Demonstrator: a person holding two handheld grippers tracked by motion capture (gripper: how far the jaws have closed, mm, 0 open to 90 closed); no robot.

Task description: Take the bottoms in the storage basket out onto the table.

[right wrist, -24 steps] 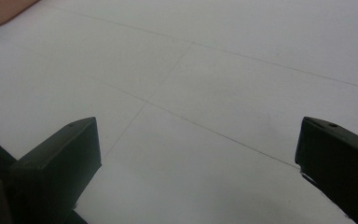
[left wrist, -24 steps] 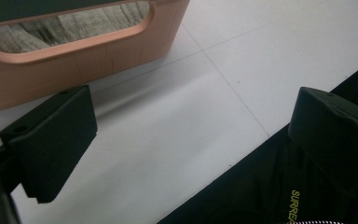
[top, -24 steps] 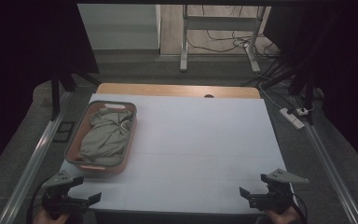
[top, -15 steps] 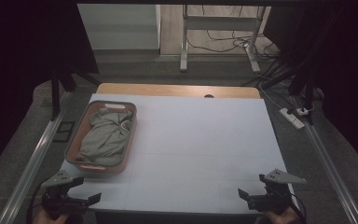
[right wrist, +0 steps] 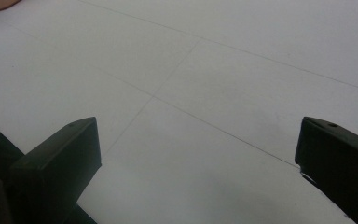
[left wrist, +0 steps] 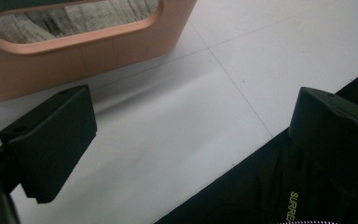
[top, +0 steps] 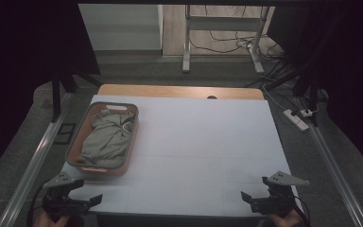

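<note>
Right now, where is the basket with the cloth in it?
In the high view the basket sits on the left side of the white table, with the grey cloth inside, just beyond the left tool.

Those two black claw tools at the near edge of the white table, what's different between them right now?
The left claw sits at the near left corner, close beside the salmon-coloured plastic basket that holds a crumpled grey-green cloth; the right claw sits at the near right corner with only bare white table ahead. The left claw points rightward, the right claw leftward, towards each other. Both are open, hold nothing, and carry a grey plate on top.
</note>
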